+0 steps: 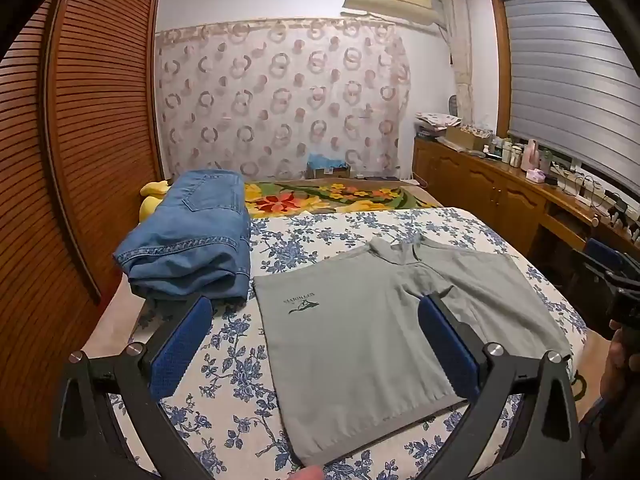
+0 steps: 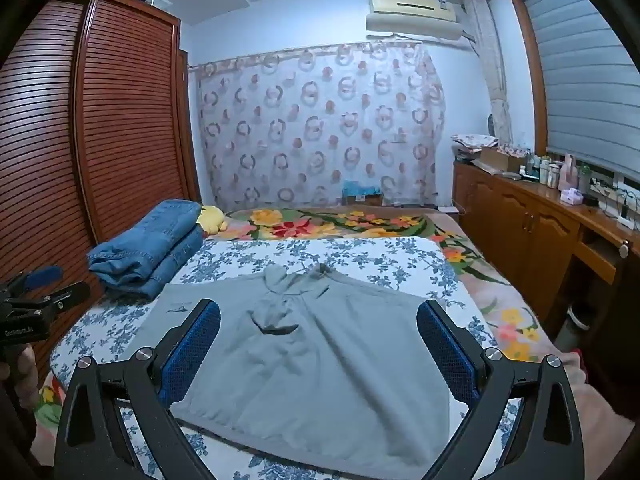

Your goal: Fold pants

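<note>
Grey pants (image 1: pixel 360 340) (image 2: pixel 320 360) lie spread flat on the bed's blue-flowered sheet (image 1: pixel 320 232) (image 2: pixel 340 252), with a small dark logo on the left part. My left gripper (image 1: pixel 316 302) hovers open above their left half, its blue pads wide apart with nothing between them. Over the middle of the garment my right gripper (image 2: pixel 319 308) also stands open and empty. Neither gripper touches the cloth. In the right wrist view the left gripper (image 2: pixel 60 282) shows at the left edge, held by a hand.
A folded stack of blue jeans (image 1: pixel 192 240) (image 2: pixel 148 248) sits at the bed's left side, with a yellow plush toy (image 2: pixel 212 218) behind it. A slatted wooden wardrobe (image 1: pixel 80 140) stands left. A wooden cabinet (image 2: pixel 520 220) with bottles runs along the right. A flowered blanket (image 1: pixel 320 196) covers the far end.
</note>
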`<state>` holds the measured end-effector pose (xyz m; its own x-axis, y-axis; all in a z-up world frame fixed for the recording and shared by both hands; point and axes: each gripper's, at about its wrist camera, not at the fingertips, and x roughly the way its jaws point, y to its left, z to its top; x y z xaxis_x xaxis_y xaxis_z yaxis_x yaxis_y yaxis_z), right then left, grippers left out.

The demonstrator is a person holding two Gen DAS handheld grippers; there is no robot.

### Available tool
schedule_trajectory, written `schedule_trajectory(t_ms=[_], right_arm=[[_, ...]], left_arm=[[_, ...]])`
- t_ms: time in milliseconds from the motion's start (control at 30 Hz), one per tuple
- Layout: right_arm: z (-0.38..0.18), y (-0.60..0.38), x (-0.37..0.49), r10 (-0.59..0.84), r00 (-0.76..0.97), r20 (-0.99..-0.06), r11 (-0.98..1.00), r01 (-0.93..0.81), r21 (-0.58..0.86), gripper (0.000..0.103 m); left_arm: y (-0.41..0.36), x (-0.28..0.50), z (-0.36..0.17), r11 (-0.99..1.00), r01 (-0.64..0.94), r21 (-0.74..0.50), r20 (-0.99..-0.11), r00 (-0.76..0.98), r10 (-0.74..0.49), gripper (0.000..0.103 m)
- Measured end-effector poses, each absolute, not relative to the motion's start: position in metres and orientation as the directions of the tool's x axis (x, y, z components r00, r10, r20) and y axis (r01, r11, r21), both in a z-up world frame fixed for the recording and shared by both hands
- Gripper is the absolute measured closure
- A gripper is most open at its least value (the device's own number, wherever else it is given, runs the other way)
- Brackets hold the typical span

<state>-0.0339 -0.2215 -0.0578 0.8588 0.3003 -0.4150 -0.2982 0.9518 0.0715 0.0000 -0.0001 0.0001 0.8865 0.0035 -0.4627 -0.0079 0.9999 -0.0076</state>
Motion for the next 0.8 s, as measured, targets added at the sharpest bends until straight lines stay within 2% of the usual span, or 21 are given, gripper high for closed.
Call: schedule_trajectory(t_ms=[100, 800], right_arm=[[-0.0579, -0.2234, -0.0318, 0.31, 0.847, -0.432, 0.95, -0.295, 0.103, 0.004], [-0.0608, -0.2198, -0.0287, 0.322, 0.849, -0.418, 0.945, -0.315, 0.089, 0.004]], left_arm=[[-0.0004, 0.0005, 0.0005, 1.0, -0.011, -0.008, -0.462, 0.887, 0.007, 0.0], [-0.0002, 0.0009, -0.0005, 1.0, -0.007, -0.011, -0.459, 0.889, 0.001, 0.0]])
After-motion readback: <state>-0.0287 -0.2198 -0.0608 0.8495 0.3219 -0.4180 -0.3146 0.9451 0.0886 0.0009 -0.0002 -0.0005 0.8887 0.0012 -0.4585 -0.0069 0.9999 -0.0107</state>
